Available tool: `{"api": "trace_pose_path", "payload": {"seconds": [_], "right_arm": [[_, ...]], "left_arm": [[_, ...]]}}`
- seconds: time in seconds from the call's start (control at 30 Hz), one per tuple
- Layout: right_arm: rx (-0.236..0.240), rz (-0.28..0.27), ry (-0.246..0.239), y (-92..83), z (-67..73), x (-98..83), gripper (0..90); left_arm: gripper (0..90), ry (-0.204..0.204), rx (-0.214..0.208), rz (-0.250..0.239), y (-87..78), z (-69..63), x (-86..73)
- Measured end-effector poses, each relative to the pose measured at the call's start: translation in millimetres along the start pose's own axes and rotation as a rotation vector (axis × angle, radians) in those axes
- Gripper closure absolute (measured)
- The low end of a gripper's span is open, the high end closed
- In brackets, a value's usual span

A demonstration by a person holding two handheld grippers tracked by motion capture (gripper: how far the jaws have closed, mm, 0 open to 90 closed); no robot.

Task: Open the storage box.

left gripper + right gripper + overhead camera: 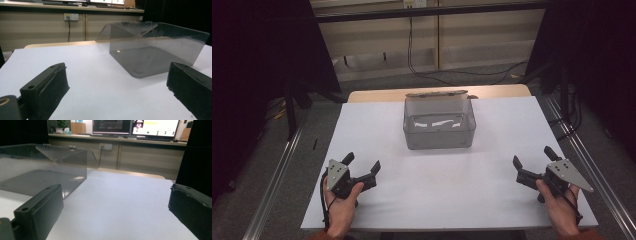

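Standing at the far middle of the white table point(437, 185), the clear grey plastic box point(440, 131) is seen with its hinged lid point(437, 94) raised; the left gripper point(362, 169) and right gripper point(532, 162) are held near the front corners, well apart from it, jaws spread and empty.

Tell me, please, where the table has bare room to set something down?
The wide strip between the box and the near edge, flanked by the left gripper and right gripper, is free. So are the patches either side of the box. Behind the box the table leaves little room.
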State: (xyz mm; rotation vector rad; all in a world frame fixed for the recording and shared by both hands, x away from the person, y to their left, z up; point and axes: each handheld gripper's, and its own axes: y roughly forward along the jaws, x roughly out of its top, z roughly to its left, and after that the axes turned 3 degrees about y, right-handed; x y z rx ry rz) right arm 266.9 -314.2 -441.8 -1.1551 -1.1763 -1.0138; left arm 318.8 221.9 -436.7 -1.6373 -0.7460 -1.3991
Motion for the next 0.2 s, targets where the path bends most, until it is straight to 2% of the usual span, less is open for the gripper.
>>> {"api": "trace_pose_path", "payload": {"seconds": [0.07, 0.17, 0.2], "right_arm": [[0.006, 0.002, -0.010, 1.1, 1.1, -0.7, 0.0], [0.013, -0.004, 0.027, 3.7, 2.1, 0.0, 0.0], [0.011, 0.002, 0.020, 4.5, 2.6, -0.3, 0.0]], "left_arm": [[3.3, 0.001, 0.013, 0.001, -0.4, -0.4, -0.7], [3.2, -0.004, 0.014, 0.004, 1.9, -0.6, -0.4], [3.3, -0.005, 0.016, 0.009, 3.1, 0.0, 0.2]]}}
